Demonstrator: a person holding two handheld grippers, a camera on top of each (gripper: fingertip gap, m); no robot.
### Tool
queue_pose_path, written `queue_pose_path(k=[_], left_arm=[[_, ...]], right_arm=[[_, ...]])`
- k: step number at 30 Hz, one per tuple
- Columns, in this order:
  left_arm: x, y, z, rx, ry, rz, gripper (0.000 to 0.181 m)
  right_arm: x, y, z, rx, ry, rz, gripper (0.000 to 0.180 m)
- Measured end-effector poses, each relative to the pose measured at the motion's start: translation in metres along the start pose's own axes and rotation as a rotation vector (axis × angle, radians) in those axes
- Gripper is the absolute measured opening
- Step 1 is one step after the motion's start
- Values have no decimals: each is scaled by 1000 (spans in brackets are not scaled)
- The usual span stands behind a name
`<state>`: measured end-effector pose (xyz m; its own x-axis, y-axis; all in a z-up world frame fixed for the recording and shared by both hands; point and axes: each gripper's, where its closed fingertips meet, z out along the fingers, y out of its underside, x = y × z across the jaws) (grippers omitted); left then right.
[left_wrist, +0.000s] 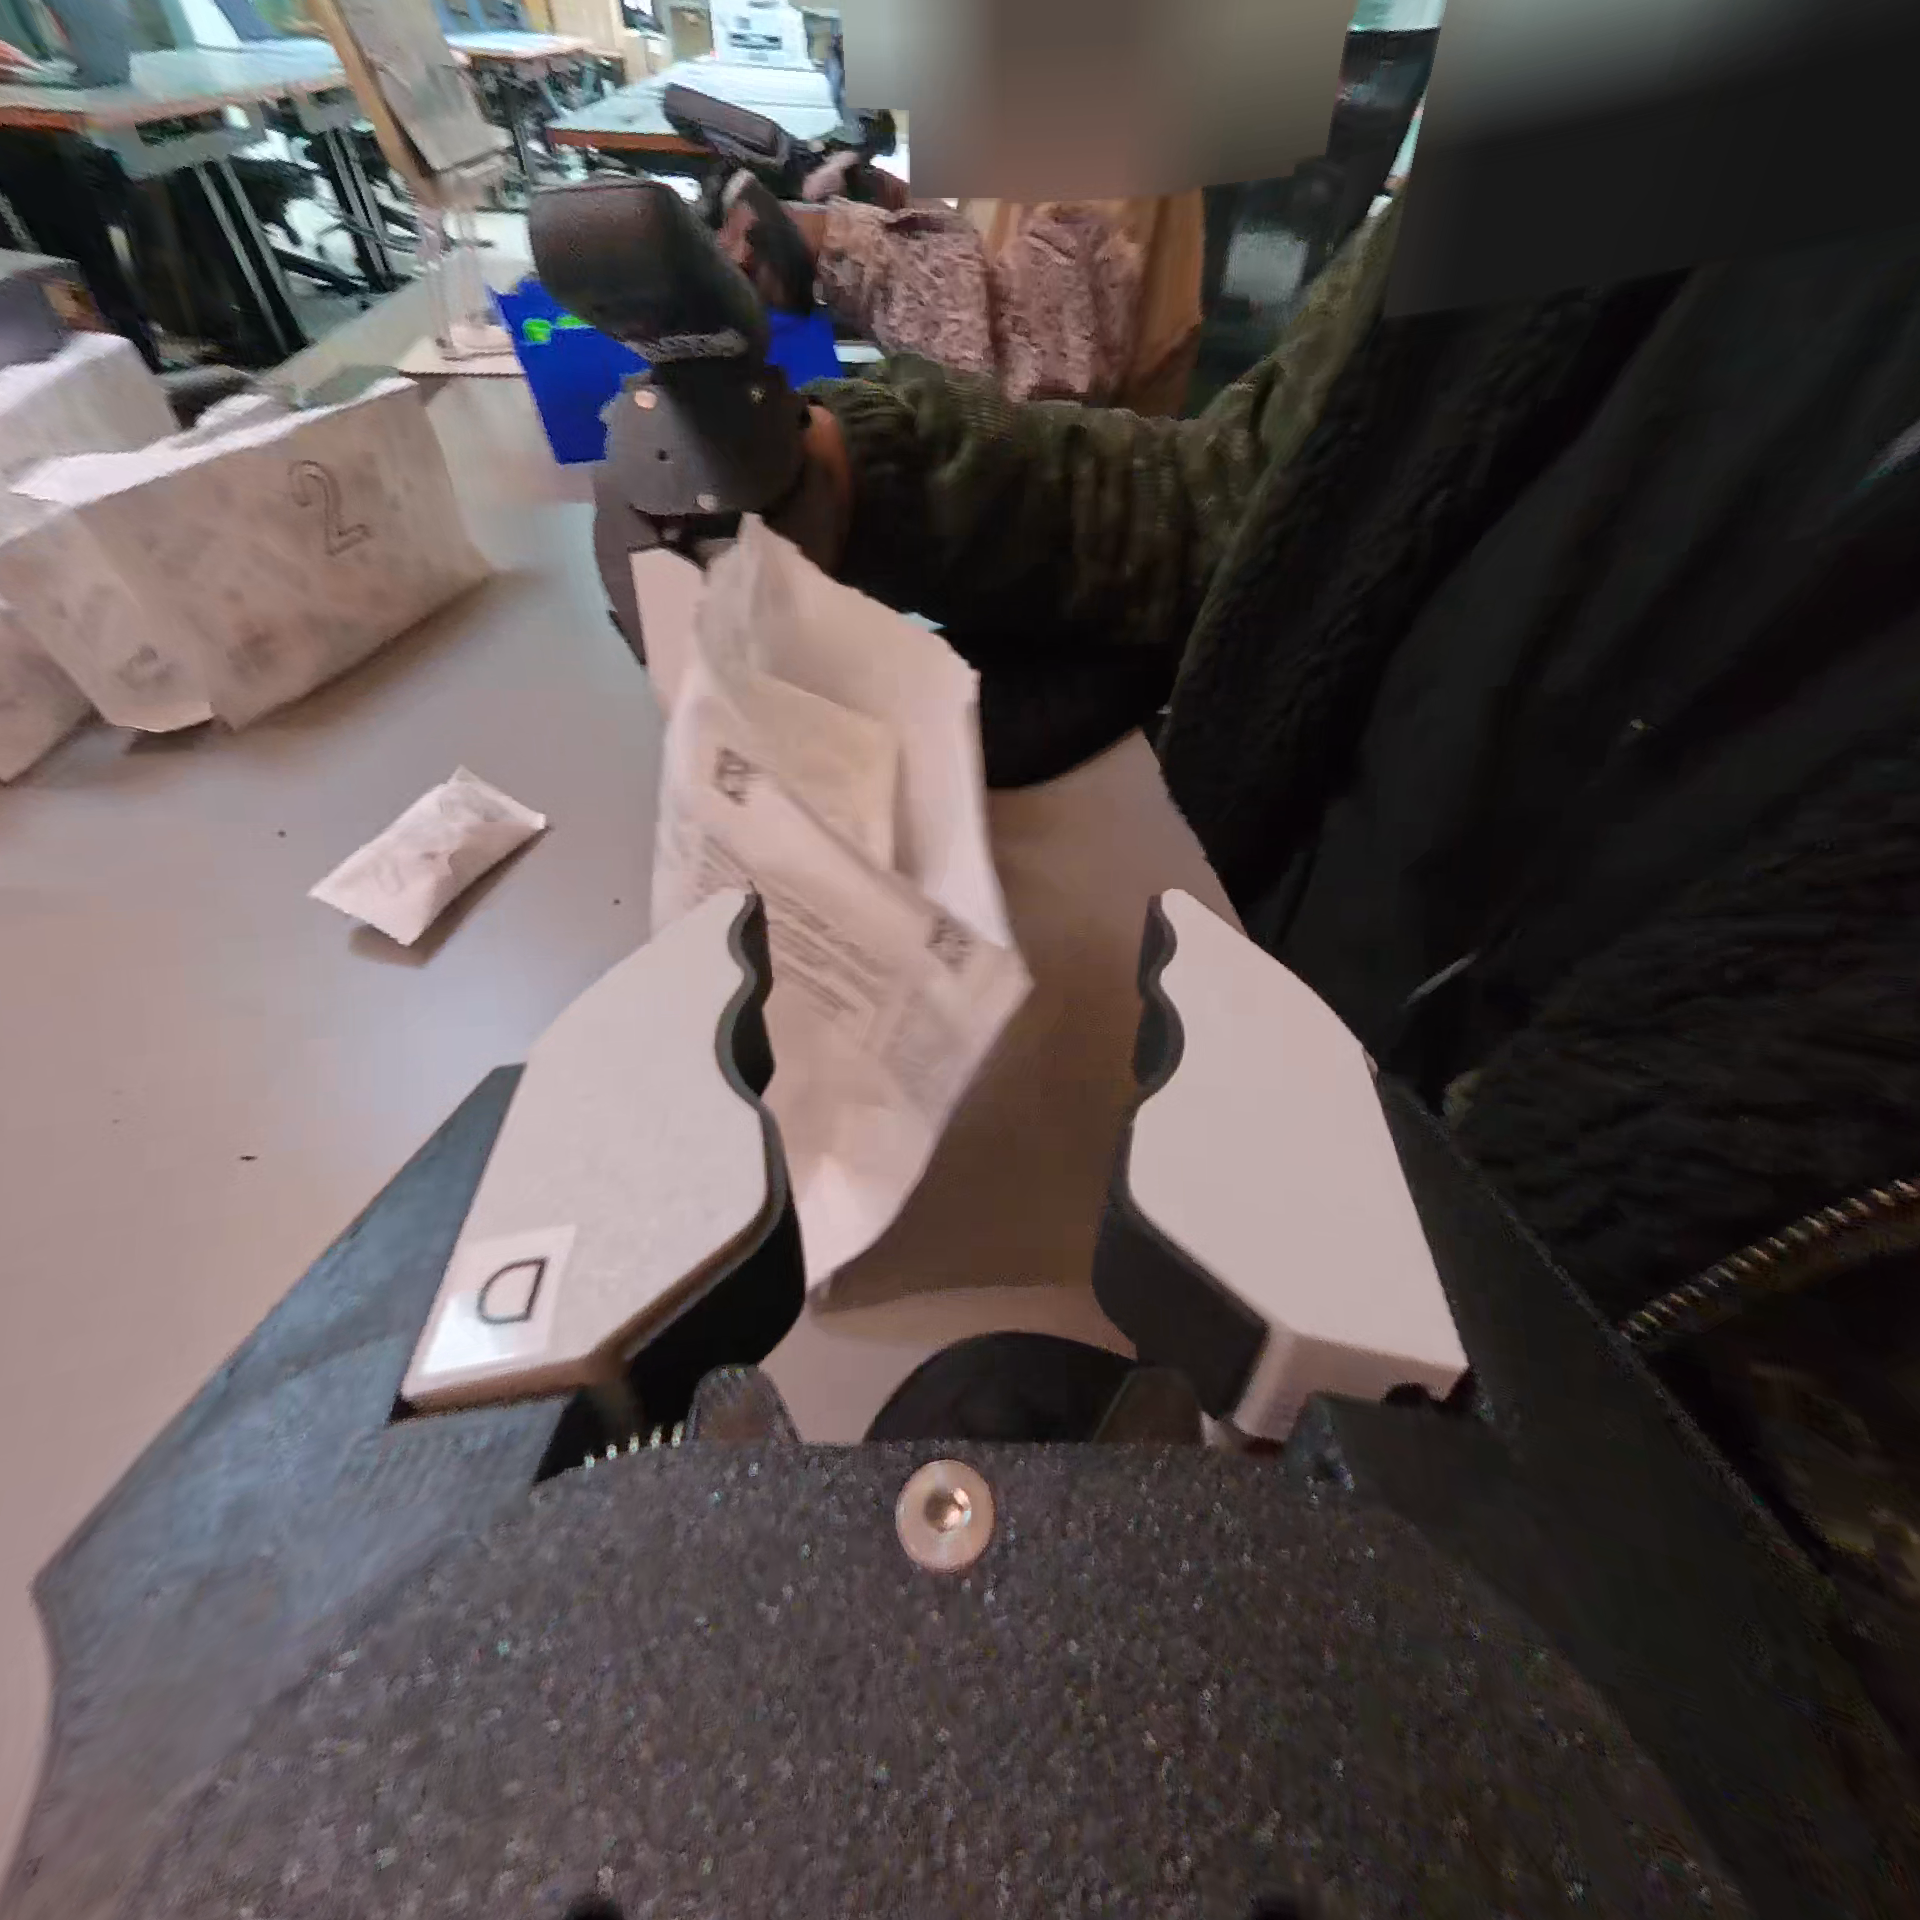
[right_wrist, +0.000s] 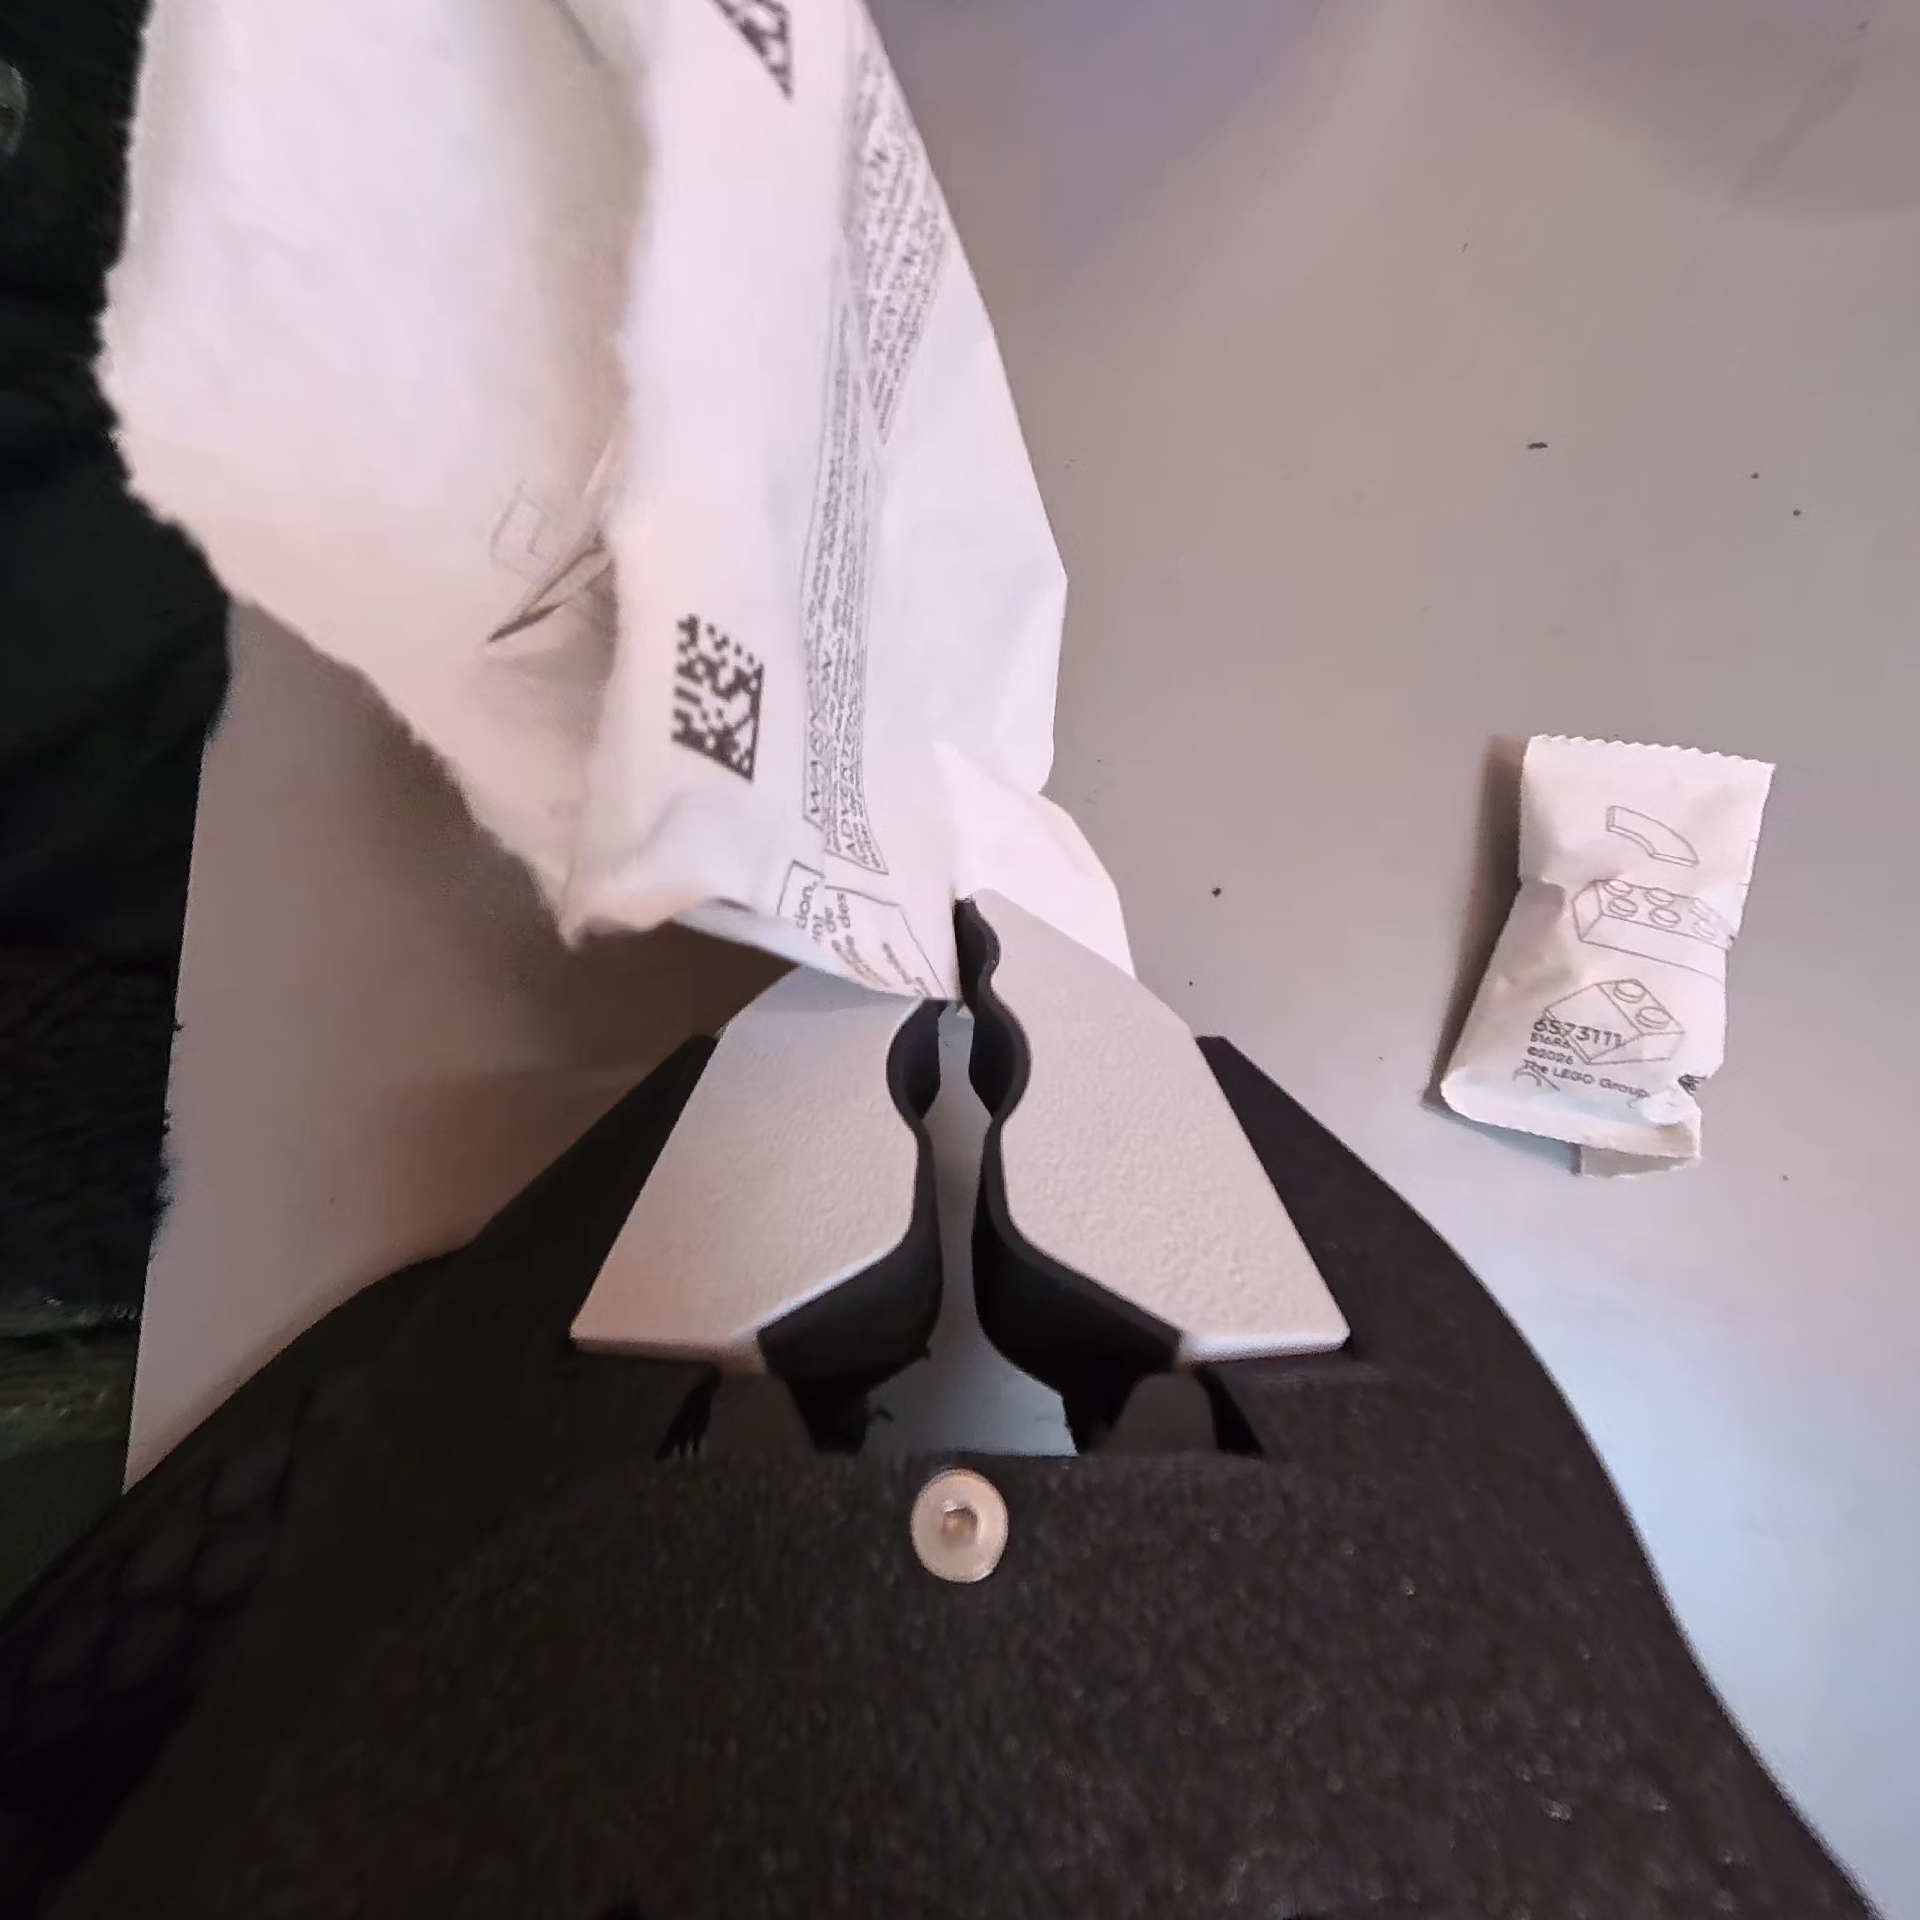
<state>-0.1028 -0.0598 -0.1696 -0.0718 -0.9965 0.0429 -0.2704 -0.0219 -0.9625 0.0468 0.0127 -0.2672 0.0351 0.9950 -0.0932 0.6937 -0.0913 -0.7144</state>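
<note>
At the left of the left wrist view, white paper bags (left_wrist: 239, 561) stand on the grey worktop (left_wrist: 260, 1039), a small sachet (left_wrist: 426, 852) lying nearer us. Centre frame, our left hand-held gripper (left_wrist: 951, 925) is spread wide, gripping nothing. Our right hand-held gripper (right_wrist: 961, 935) pinches the big white paper bag's (right_wrist: 520, 416) edge, holding it aloft, torn open.

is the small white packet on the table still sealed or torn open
Cannot tell for certain. The small white packet lies flat on the grey table, crimped top edge intact, but its lower corner looks crumpled.
</note>
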Motion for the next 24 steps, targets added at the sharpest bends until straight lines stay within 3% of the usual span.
queue_pose_path(k=[4, 6, 8, 11, 15, 17, 19, 24], left_arm=[[-20, 42, 9, -236, -138, 56, 57], [-34, 50, 16, -244, -202, 54, 0], [-42, 51, 18, -218, -211, 32, 0], [-49, 52, 11, -208, -227, -3, 0], [-49, 54, 5, -200, -246, 11, 0], [-49, 54, 4, -198, -255, 23, 0], [-50, 54, 5, -204, -274, 40, 0], [-43, 49, 10, -194, -269, 83, 0]], right_arm=[[-2, -3, 3, 13, -25, 6, 0], [-2, -4, 4, 18, -28, 10, 0], [5, -7, -1, 26, 24, 9, 3], [13, -31, -31, 101, 138, -41, 20], [-4, -97, -79, 250, 279, -221, 19], [-20, -127, -84, 259, 304, -322, 3], [-37, -141, -66, 155, 261, -420, 0], [-18, -99, 1, -463, 300, -572, 0]])
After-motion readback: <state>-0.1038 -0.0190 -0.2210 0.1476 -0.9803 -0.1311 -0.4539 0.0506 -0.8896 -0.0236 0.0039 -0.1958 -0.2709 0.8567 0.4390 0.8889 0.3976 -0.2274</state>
